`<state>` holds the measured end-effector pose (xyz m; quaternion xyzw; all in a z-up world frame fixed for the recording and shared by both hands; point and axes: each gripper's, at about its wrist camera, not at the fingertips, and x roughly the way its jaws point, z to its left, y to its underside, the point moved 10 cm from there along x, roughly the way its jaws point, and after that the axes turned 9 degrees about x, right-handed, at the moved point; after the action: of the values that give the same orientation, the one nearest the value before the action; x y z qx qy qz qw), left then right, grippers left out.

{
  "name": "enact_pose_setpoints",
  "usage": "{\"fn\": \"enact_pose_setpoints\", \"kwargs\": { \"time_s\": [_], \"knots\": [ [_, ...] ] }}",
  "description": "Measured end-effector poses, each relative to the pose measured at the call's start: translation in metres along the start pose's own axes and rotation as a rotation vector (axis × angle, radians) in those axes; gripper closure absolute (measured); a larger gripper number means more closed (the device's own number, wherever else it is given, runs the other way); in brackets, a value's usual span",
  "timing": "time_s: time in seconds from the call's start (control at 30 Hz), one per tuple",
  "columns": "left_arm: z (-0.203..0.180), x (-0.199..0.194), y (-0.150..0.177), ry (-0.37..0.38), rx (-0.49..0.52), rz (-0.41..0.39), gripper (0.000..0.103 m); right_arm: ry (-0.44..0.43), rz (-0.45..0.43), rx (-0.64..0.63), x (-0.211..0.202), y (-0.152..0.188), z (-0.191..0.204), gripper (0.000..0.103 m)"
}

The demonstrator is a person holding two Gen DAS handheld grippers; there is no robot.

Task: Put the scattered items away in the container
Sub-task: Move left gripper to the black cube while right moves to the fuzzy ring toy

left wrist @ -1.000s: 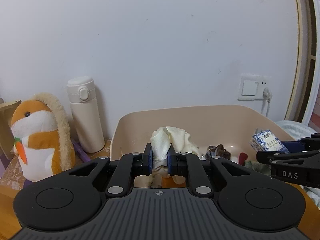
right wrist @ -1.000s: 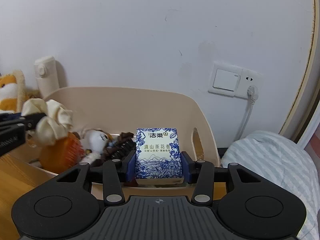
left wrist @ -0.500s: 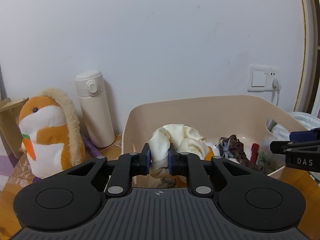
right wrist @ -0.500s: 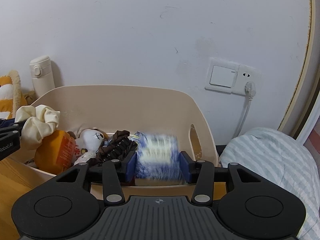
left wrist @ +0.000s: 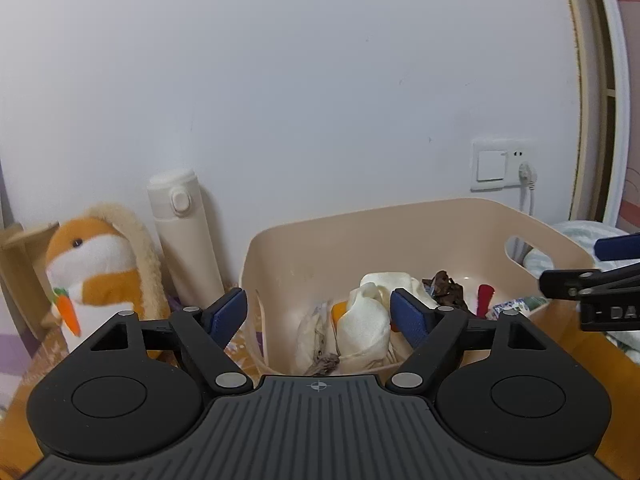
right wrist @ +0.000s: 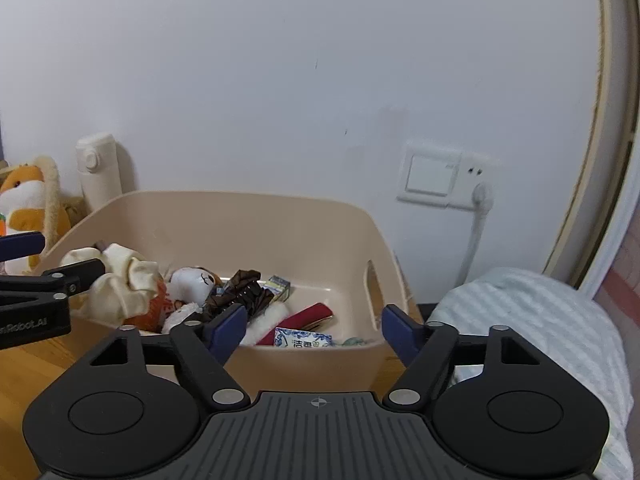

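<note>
The beige plastic bin (left wrist: 440,220) (right wrist: 256,208) stands on the wooden table. My left gripper (left wrist: 320,314) is open and empty just in front of the bin's near left side. The cream cloth scrunchie (left wrist: 366,316) (right wrist: 128,280) lies in the bin on an orange item. My right gripper (right wrist: 314,330) is open and empty at the bin's near right side. The blue-and-white tissue pack (right wrist: 302,338) lies inside the bin by its near wall. A small plush (right wrist: 192,280), a dark brown hair clip (right wrist: 240,292) and a red case (right wrist: 308,316) also lie inside.
An orange-and-white plush hamster (left wrist: 92,272) and a cream thermos bottle (left wrist: 182,232) stand left of the bin against the white wall. A wall switch and socket with a plugged cable (right wrist: 448,180) are at the right. A striped pale green blanket (right wrist: 532,320) lies right of the table.
Both grippers opened and pulled back a little. The scrunchie dropped from the left gripper into the bin. The tissue pack dropped from the right gripper into the bin.
</note>
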<state>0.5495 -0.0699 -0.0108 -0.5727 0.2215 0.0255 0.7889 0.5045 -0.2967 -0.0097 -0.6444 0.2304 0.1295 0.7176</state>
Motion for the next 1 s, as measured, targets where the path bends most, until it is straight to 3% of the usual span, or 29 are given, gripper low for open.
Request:
{"fn": "enact_pose_setpoints", "kwargs": {
  "time_s": [0.17,0.37,0.77,1.0],
  "knots": [
    [0.010,-0.015,0.002,-0.019,-0.020,-0.024,0.020,-0.052,-0.041,0.004,-0.034,0.007,0.000,0.018],
    [0.023,-0.035,0.015,-0.085,-0.033,-0.034,0.019,-0.137,-0.021,-0.019,-0.062,0.033,0.013,0.014],
    [0.018,-0.057,0.068,-0.044,-0.013,0.046,0.018,-0.188,0.118,-0.103,-0.063,0.108,0.059,0.013],
    [0.005,-0.058,0.092,-0.005,0.004,0.090,0.018,-0.168,0.169,-0.144,-0.052,0.127,0.064,0.013]
  ]
}}
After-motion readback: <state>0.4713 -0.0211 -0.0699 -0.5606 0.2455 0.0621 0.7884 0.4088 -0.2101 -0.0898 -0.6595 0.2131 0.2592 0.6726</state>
